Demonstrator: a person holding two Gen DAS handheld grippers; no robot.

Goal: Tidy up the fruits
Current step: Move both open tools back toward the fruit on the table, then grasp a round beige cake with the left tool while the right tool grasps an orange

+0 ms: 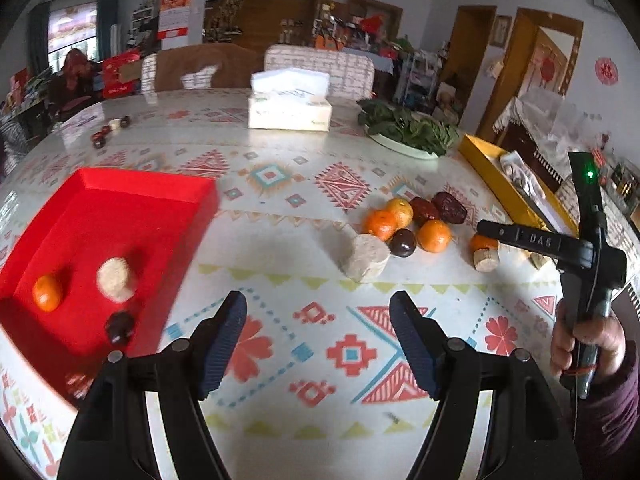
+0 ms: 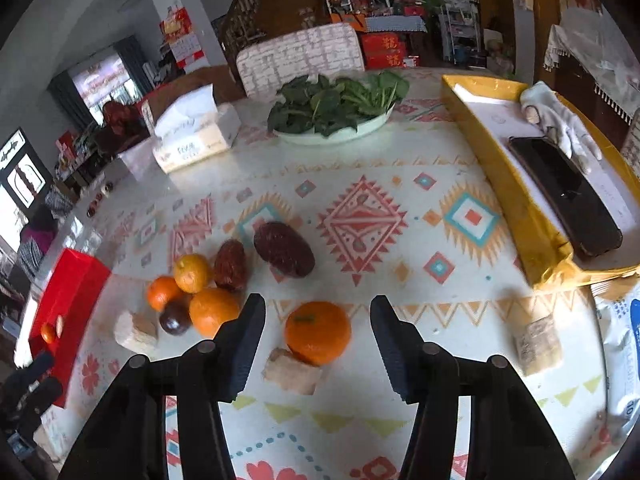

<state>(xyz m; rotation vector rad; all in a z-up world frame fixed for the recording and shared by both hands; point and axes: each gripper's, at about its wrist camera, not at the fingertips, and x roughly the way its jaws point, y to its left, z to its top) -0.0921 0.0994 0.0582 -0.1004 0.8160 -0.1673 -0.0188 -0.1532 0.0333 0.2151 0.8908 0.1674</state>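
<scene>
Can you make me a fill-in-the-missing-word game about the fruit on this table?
1. The shallow red tray holds one small orange mandarin, one tan round cake and one dark ____.
2. The right gripper is ____, its two fingers on either side of a lone orange mandarin.
3. The white plate is piled with ____ leaves.
4. The open left gripper holds ____.

Missing words: plum; open; green; nothing

Right gripper (image 2: 318,340) open, straddling orange (image 2: 318,332), fruit cluster (image 2: 216,284) left
</scene>
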